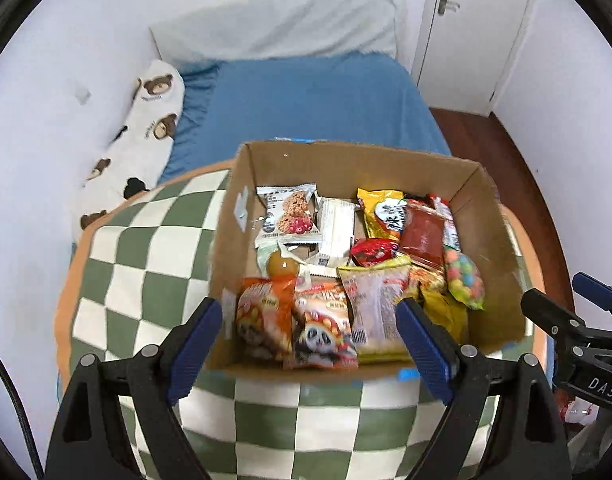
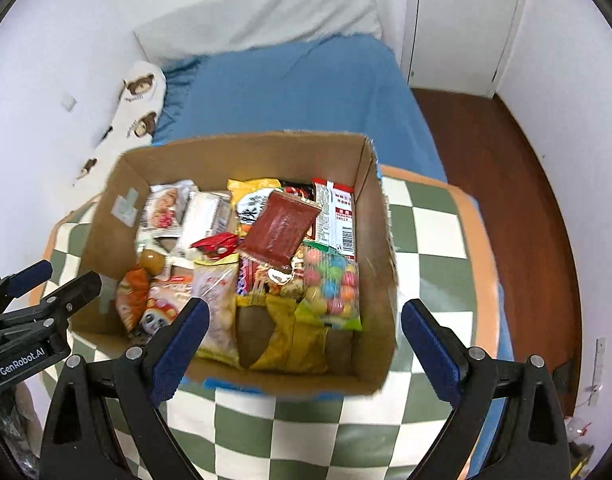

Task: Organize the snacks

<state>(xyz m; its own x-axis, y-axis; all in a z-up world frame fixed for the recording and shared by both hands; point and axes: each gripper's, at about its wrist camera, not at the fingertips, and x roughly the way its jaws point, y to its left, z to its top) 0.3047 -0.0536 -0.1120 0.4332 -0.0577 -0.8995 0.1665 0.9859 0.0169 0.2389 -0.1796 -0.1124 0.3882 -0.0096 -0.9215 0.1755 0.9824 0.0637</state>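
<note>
**Inspector:** Condition of the two claws?

**Onlooker:** The left claw (image 1: 310, 340) stands wide apart, blue pads bare, nothing between them. The right claw (image 2: 306, 340) is the same: spread wide, gripping nothing. Both hang over the near edge of the box (image 1: 346, 160), pointing steeply down, touching nothing.

**Inspector:** Where are the snacks?

**Onlooker:** All inside the box, which sits on a green-and-white checked cushion (image 1: 154, 264) at the foot of a blue bed (image 1: 306, 100). Directly ahead of the left claw, between its pads, lie two orange panda packets (image 1: 322, 328). Beyond those is a small jelly cup (image 1: 282, 266), and farther still, against the far left of the box, a cookie packet (image 1: 288, 214) beside a white bar wrapper (image 1: 336, 228).

**Inspector:** And off the right claw?

**Onlooker:** Just ahead of it, a yellow packet (image 2: 290, 332) against the near wall. Beyond that, toward its right pad, a bag of coloured candy balls (image 2: 332, 284). Above those a dark red packet (image 2: 280, 228) lies tilted on top of the heap, with a yellow bag (image 2: 250, 188) behind it at the far wall.

**Inspector:** Anything outside the box?

**Onlooker:** No snack that I can see. A bear-print pillow (image 1: 150, 128) lies along the wall, left of both claws. Each claw shows at the edge of the other's view, well apart.
</note>
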